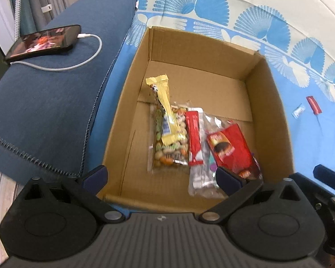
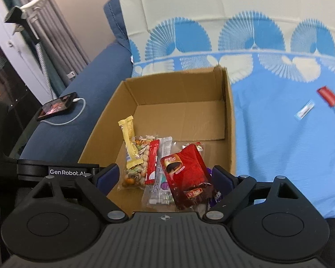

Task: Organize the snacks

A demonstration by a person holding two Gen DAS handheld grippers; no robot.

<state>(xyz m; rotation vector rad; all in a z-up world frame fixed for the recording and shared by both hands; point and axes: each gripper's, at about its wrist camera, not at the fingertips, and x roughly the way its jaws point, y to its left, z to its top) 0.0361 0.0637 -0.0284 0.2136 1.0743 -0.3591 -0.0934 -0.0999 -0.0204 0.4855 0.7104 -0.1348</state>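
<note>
Left tongs (image 1: 162,177) wide | right tongs (image 2: 165,178) wide | snacks in box (image 1: 268,102)

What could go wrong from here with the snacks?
Two small packets, the red sachet and clear-blue sachet, lie outside the cardboard box and could be missed. The red pouch lies tilted on other packets beside the right gripper, whose open jaws might snag it.

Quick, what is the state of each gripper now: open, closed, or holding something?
Left gripper: open, holding nothing, above the cardboard box.
Right gripper: open, holding nothing; the red packet lies in the box below it.
</note>
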